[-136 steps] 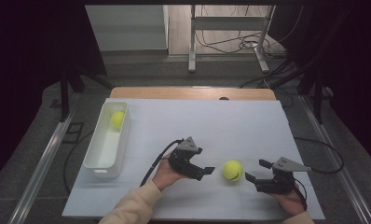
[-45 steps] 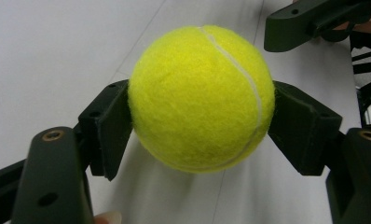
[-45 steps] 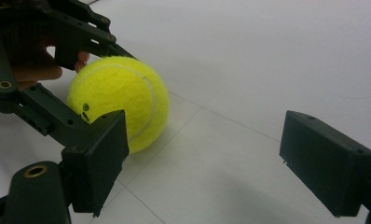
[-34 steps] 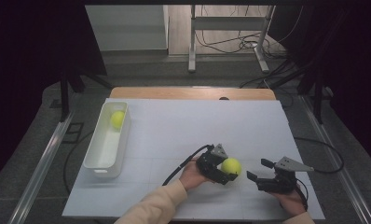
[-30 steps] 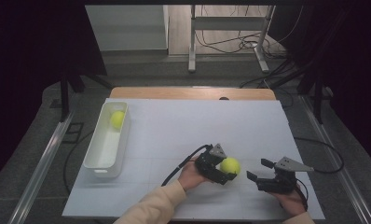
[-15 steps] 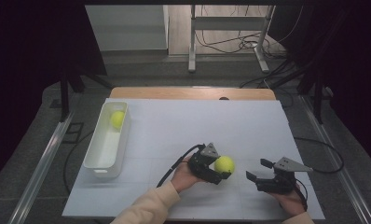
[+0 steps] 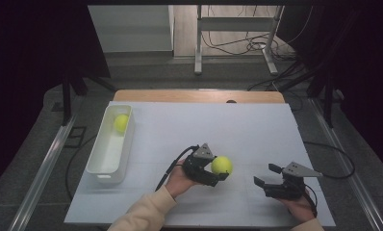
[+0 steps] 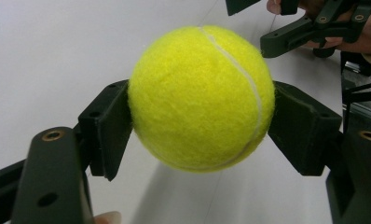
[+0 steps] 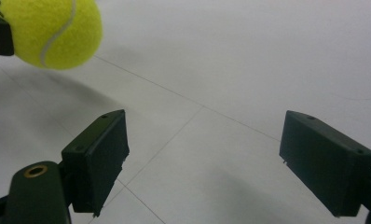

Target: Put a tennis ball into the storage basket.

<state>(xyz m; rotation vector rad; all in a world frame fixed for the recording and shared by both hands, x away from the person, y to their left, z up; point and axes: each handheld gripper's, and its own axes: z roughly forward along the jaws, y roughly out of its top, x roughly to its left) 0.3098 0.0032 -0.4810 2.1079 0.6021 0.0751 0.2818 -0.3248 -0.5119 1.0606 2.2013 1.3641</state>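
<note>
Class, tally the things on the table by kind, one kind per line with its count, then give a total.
Tennis balls: 2, one held in the left gripper, one lying in the tray
White tray: 1
Hand-held grippers: 2, left and right gripper
Total: 5

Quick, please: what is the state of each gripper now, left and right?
Left gripper: closed on the tennis ball, lifted off the table.
Right gripper: open, holding nothing.
</note>
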